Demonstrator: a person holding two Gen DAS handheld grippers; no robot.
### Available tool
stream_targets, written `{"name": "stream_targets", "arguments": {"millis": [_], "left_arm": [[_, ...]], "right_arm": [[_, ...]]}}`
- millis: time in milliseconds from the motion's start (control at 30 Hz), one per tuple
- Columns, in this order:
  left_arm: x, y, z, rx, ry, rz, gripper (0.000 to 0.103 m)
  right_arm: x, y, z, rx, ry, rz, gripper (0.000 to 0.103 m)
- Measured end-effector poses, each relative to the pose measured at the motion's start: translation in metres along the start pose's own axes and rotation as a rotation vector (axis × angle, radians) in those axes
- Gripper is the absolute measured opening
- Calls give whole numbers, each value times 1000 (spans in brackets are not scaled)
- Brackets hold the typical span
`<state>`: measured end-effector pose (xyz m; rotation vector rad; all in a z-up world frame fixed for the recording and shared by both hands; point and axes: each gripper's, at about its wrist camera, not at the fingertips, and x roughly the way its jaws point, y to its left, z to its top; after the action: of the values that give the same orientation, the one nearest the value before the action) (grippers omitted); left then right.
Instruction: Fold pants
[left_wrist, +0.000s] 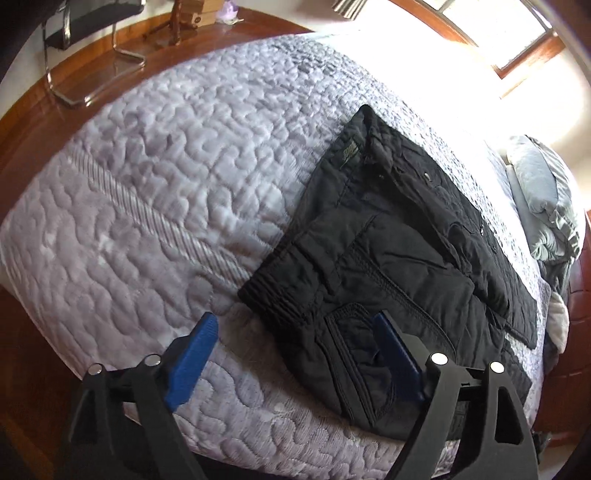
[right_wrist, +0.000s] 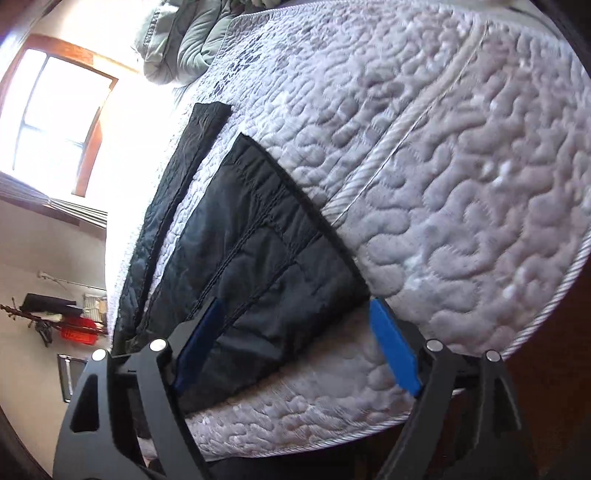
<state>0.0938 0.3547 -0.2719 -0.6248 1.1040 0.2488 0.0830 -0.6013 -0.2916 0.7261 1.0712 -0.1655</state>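
Black pants (left_wrist: 388, 240) lie flat on a quilted pale grey bedspread (left_wrist: 166, 166), with waistband, buttons and pockets facing up. My left gripper (left_wrist: 295, 318) is open above their near corner; its blue pads (left_wrist: 192, 354) touch nothing. In the right wrist view a wide folded leg part of the pants (right_wrist: 258, 240) lies near the bed's edge, and a narrow black strip of a leg (right_wrist: 173, 192) runs beside it. Over that wide part's near end my right gripper (right_wrist: 296, 302) stands open, with nothing gripped between its blue pads (right_wrist: 395, 354).
Rumpled grey-green bedding (left_wrist: 546, 206) (right_wrist: 184, 37) is heaped at the head of the bed. A chrome-framed chair (left_wrist: 92, 55) stands on the wooden floor (left_wrist: 29, 129) beyond the bed. A bright window (right_wrist: 55, 110) and a red crate (right_wrist: 79, 332) lie to the side.
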Motion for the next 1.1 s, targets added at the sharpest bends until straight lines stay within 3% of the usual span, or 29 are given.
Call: {"name": "stream_targets", "arguments": {"millis": [33, 100, 200, 267, 433, 633, 900, 967, 1000, 1033, 1100], "left_arm": [[-7, -4, 10, 31, -4, -4, 90], [-14, -19, 43, 90, -22, -22, 100], [-7, -55, 98, 185, -3, -95, 99], [9, -80, 135, 225, 24, -141, 99], [79, -116, 199, 231, 121, -197, 99], [152, -118, 240, 261, 214, -173, 99], [202, -119, 259, 360, 296, -217, 99], [200, -121, 259, 387, 294, -215, 90], [200, -122, 260, 395, 294, -214, 64], [201, -123, 261, 391, 301, -210, 51], [201, -128, 259, 405, 294, -203, 44]], "right_arm": [[-8, 6, 6, -44, -6, -57, 83], [-20, 23, 18, -125, -15, -73, 83], [-15, 63, 40, -179, 7, 14, 91], [4, 96, 58, -199, 38, 73, 92], [72, 181, 101, -247, 117, 140, 92], [142, 243, 157, -293, 181, 126, 92], [201, 265, 223, -321, 216, 94, 92], [211, 264, 241, -324, 219, 73, 92], [215, 263, 250, -330, 211, 61, 92], [218, 262, 259, -330, 206, 55, 92], [223, 260, 278, -332, 200, 43, 92]]}}
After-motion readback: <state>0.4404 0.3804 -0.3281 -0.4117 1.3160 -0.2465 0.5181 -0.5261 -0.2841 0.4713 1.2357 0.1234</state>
